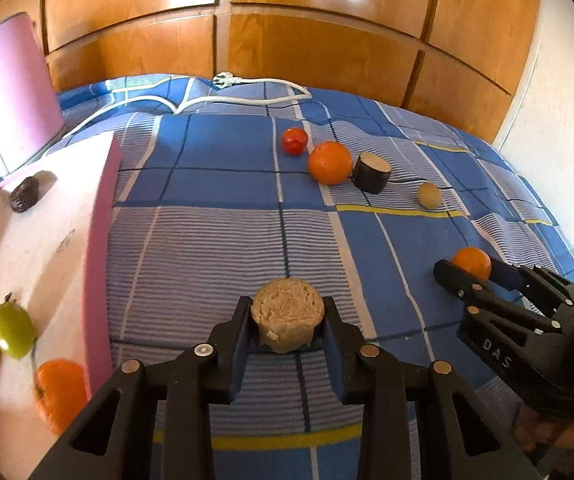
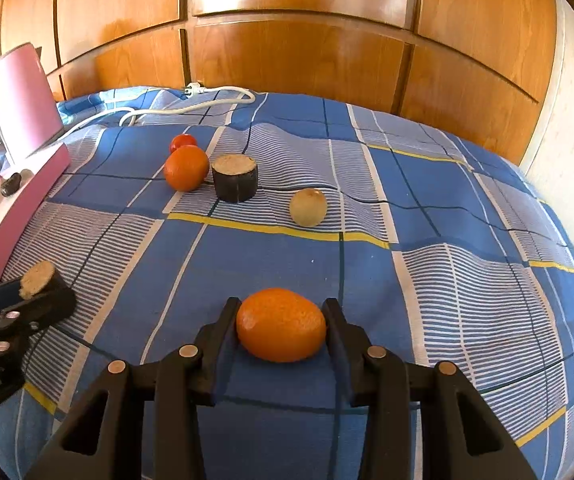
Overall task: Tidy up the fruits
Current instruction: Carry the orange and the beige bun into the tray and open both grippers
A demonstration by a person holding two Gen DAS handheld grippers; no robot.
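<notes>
left gripper (image 1: 287, 320) jaws hide the stub's (image 1: 287, 314) sides.

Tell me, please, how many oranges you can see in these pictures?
3: one orange between the right gripper's fingers, one on the bedspread beside the tomato, one in the pink box. Others may be hidden.

A home bedroom: checked bedspread (image 2: 367, 208) before a wooden wardrobe (image 2: 287, 40).
</notes>
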